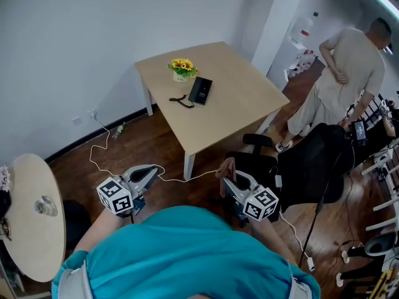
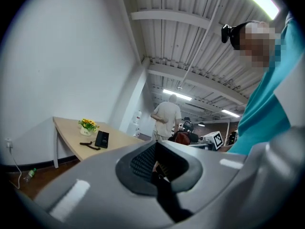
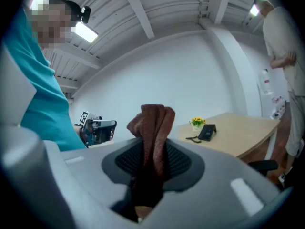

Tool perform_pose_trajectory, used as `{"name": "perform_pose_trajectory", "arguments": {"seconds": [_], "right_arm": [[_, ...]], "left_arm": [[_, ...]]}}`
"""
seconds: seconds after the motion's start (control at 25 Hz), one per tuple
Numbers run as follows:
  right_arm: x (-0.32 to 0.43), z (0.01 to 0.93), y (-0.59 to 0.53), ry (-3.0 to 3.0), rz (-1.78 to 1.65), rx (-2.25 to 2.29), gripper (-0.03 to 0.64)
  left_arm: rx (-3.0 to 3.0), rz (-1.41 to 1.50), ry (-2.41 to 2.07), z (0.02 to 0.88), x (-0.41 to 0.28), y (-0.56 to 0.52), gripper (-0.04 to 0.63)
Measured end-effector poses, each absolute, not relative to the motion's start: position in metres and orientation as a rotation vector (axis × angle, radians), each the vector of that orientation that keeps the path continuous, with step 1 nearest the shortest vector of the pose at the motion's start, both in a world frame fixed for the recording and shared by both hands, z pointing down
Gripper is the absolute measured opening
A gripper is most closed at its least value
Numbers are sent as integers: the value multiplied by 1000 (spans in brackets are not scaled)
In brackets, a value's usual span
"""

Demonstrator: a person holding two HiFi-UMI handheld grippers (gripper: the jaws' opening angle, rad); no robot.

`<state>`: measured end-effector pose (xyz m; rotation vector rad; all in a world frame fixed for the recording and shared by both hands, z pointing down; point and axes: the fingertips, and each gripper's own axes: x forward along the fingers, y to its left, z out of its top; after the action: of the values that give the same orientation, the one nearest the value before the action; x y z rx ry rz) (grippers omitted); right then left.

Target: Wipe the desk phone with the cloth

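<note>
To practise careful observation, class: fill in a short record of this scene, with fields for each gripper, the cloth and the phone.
Left gripper: jaws together, holding nothing
Right gripper: jaws shut on the cloth
Cloth: reddish-brown, bunched, sticking up past the jaws
Desk phone: black, on the wooden table, beside the flower pot
Wiping: not begun; both grippers apart from the phone
</note>
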<state>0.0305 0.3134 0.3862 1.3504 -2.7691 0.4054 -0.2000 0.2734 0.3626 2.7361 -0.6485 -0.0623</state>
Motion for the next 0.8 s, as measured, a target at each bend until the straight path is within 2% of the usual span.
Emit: {"name": "perform_pose_trajectory", "arguments": {"seconds": [0.8], "right_arm": [[-6,383,308,-2740,347,1317,112]], "left_arm": [[2735,-88,-647,361,-232,266,5]]}}
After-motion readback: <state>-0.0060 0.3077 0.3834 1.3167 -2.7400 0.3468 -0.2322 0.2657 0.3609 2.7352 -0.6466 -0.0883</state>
